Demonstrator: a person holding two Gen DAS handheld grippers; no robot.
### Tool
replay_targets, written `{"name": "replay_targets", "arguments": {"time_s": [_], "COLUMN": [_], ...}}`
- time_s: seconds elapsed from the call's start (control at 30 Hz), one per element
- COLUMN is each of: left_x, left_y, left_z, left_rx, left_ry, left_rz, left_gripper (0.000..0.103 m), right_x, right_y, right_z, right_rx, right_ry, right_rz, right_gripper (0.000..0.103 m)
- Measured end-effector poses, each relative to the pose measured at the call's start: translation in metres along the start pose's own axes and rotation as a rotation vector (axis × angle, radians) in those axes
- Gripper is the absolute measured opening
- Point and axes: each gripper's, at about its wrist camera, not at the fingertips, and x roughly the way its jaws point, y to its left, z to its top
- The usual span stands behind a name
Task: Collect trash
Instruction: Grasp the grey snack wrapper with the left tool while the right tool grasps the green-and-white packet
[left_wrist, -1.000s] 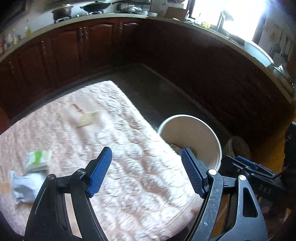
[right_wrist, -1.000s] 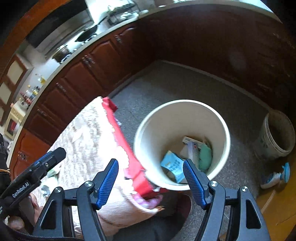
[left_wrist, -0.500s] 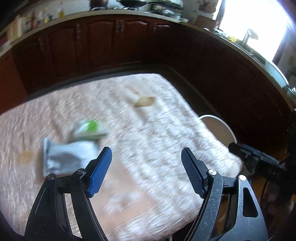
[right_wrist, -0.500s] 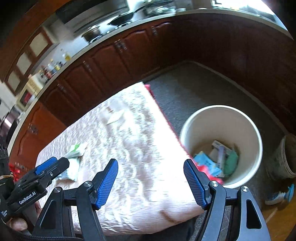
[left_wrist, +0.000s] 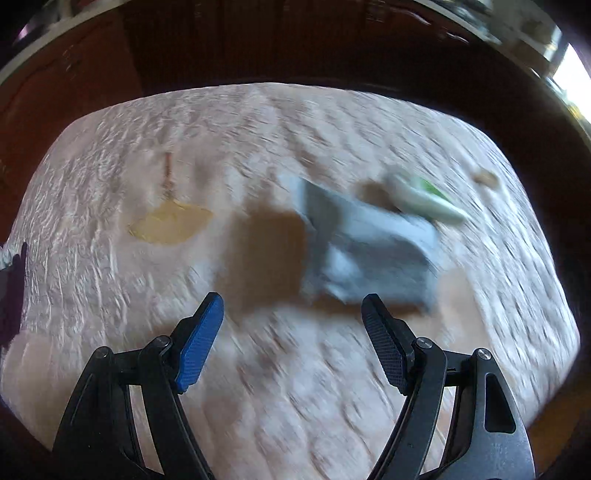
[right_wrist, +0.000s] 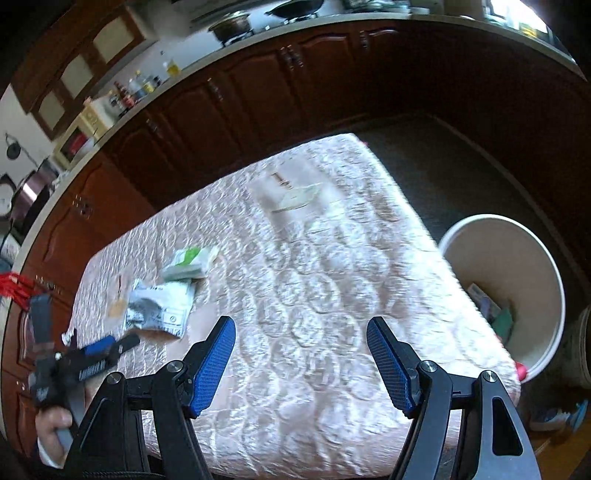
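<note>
While both the left gripper (left_wrist: 291, 334) and right gripper (right_wrist: 300, 356) stand spread and empty, the bin (right_wrist: 546, 258) beside the table (right_wrist: 332, 295) already holds some wrappers, leaving the grey packet (left_wrist: 365, 247), green-and-white packet (left_wrist: 424, 199) and far scrap (right_wrist: 295, 195) uncollected.

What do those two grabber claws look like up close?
Both look alike. The left claw has two flat blue fingers with a fine dotted grip texture, set on black frames with triangular cut-outs and silver round screws. The right claw is the same: blue textured fingers on black arms with silver screws. Seen from the right claw's camera, the left one has a black body and a blurred white label.
</note>
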Motion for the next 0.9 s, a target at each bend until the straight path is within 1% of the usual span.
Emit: {"name": "replay_targets", "arguments": {"time_s": [0.07,0.1,0.2,0.3,0.33,0.37,0.4,0.5,0.57,0.67,0.8,0.9], "left_x": [0.01,0.018,0.031,0.034,0.034,0.028,0.024,0.009,0.001,-0.013,-0.038,-0.042], "left_y": [0.009,0.014,0.022,0.03,0.035,0.041,0.045,0.05,0.054,0.062,0.065,0.063], "left_z": [0.015,0.024,0.046,0.068,0.073,0.077,0.08,0.079,0.073,0.064,0.058,0.057], "left_rx": [-0.024,-0.033,-0.056,-0.067,-0.081,-0.104,-0.112,-0.09,-0.083,-0.081,-0.081,-0.088], "left_ry": [-0.001,0.004,-0.006,-0.025,-0.028,-0.037,-0.044,-0.046,-0.032,-0.022,-0.029,-0.017], "left_rz": [0.027,0.029,-0.02,-0.04,-0.061,-0.107,-0.135,-0.169,-0.2,-0.223,-0.224,-0.205], "left_gripper": [0.077,0.077,0.077,0.077,0.077,0.077,0.077,0.077,0.077,0.077,0.077,0.077], "right_x": [0.006,0.007,0.015,0.024,0.027,0.031,0.036,0.054,0.069,0.098,0.13,0.146], "right_y": [0.008,0.01,0.016,0.019,0.021,0.023,0.027,0.04,0.052,0.077,0.111,0.132], "right_z": [0.001,0.001,0.004,0.009,0.012,0.014,0.018,0.026,0.031,0.037,0.046,0.054], "right_rx": [-0.022,-0.027,-0.037,-0.038,-0.04,-0.046,-0.057,-0.112,-0.154,-0.27,-0.439,-0.56], "right_ry": [0.014,0.018,0.037,0.05,0.054,0.057,0.062,0.072,0.083,0.132,0.162,0.176], "right_rz": [0.001,-0.001,-0.007,-0.015,-0.014,-0.012,-0.005,0.035,0.063,0.087,0.105,0.112], "right_gripper": [0.071,0.071,0.071,0.071,0.071,0.071,0.071,0.075,0.075,0.076,0.076,0.076]}}
